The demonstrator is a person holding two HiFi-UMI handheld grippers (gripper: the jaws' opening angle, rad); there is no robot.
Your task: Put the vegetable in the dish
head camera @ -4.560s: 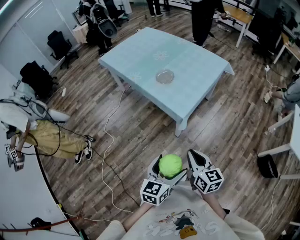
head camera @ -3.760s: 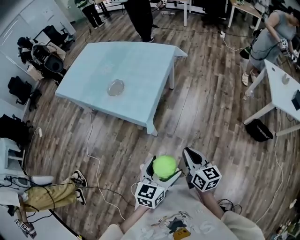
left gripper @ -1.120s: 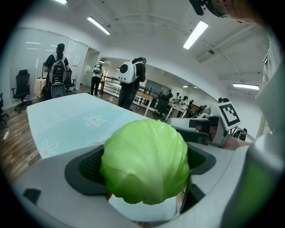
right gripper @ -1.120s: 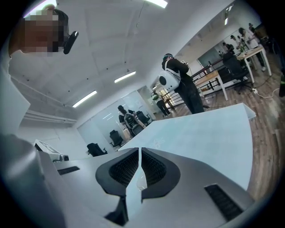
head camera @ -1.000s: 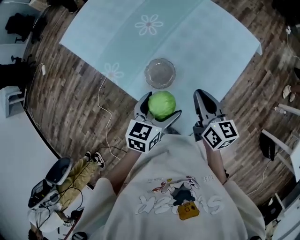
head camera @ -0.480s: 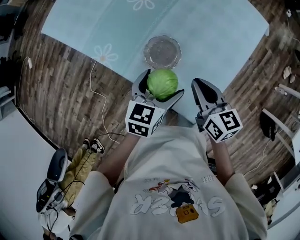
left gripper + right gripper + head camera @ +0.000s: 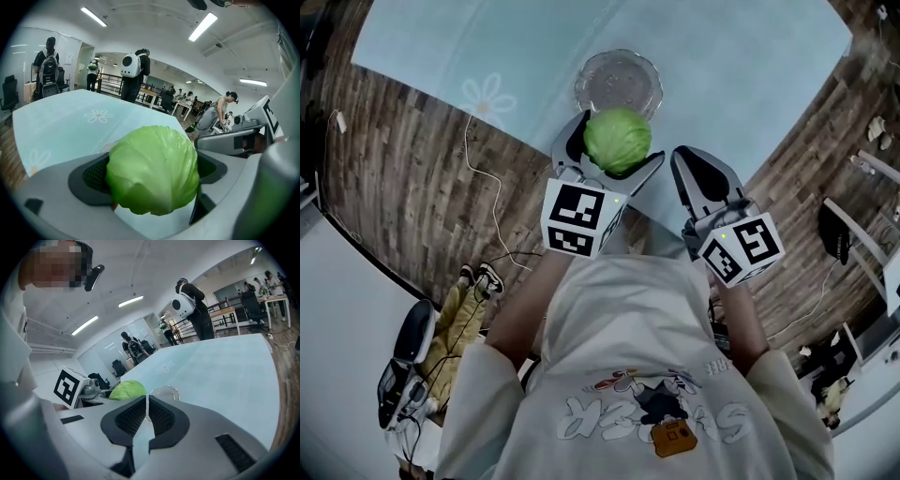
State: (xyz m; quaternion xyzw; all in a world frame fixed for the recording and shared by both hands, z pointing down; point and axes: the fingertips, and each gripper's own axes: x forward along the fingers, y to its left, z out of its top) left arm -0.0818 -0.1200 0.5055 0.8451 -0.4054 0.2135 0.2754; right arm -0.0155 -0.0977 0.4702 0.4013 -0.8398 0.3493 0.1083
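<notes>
My left gripper (image 7: pixel 612 155) is shut on a round green cabbage (image 7: pixel 618 140), held in the air just short of a clear glass dish (image 7: pixel 619 81) on the pale blue table (image 7: pixel 741 56). In the left gripper view the cabbage (image 7: pixel 152 168) fills the space between the jaws and hides most of the dish. My right gripper (image 7: pixel 701 175) hovers to the cabbage's right, shut with nothing in it. The right gripper view has the gripper (image 7: pixel 147 416) with its pads together, the dish (image 7: pixel 165 393) beyond them and the cabbage (image 7: pixel 127 390) to the left.
White flower prints (image 7: pixel 485 93) mark the tablecloth. A white cable (image 7: pixel 487 202) runs across the wood floor left of the table. People stand (image 7: pixel 133 70) beyond the table's far side, with chairs and desks (image 7: pixel 236 310) behind. A white table (image 7: pixel 886 262) is at the right.
I have walked up to the table from across the room. Over the last second both grippers moved forward, bringing the cabbage closer to the dish. The right gripper stayed shut.
</notes>
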